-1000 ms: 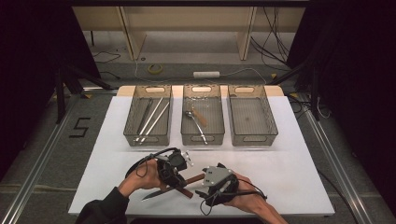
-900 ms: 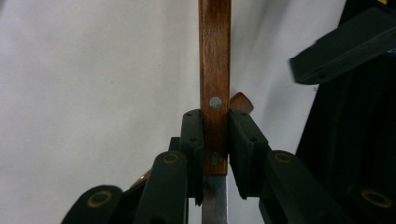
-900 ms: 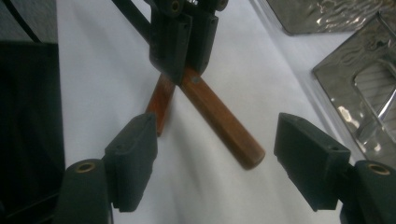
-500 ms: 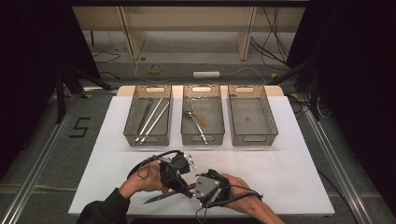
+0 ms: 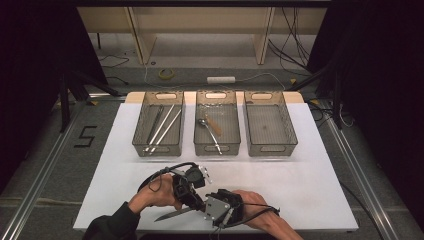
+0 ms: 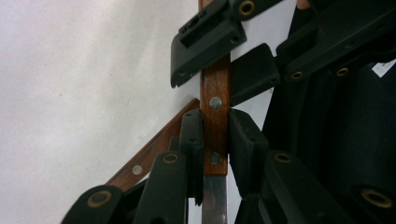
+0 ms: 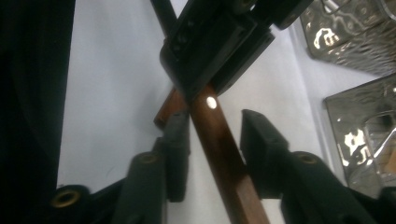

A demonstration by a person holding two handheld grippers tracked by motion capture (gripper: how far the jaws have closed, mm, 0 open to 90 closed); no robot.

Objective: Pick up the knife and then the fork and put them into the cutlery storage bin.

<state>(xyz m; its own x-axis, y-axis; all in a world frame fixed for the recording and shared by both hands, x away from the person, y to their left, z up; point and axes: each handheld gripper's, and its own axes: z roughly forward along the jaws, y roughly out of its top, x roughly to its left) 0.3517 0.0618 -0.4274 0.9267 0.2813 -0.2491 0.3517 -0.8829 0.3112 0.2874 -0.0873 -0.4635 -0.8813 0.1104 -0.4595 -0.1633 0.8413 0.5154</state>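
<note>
The left hand-held gripper (image 6: 215, 140) clamps the wooden handle of a knife (image 6: 215, 112) just above the table (image 5: 310, 190). The right hand-held gripper (image 7: 215, 135) has been closing around the handle's far end, pads not yet pressing. This looks like a handover: next the right must clamp fully before the left lets go.

knife handle (image 6: 215, 121): I am seeing reddish-brown wood with silver rivets.
knife blade (image 5: 172, 215): it is showing plain grey steel.
my left gripper (image 6: 215, 135): it is showing matt black, with brass-coloured pins.
my right gripper (image 7: 215, 135): it is showing the same black, with brass-coloured pins.
table (image 5: 320, 170): it is showing plain white.
trays (image 5: 270, 145): they are showing smoky, see-through grey-brown.
</note>
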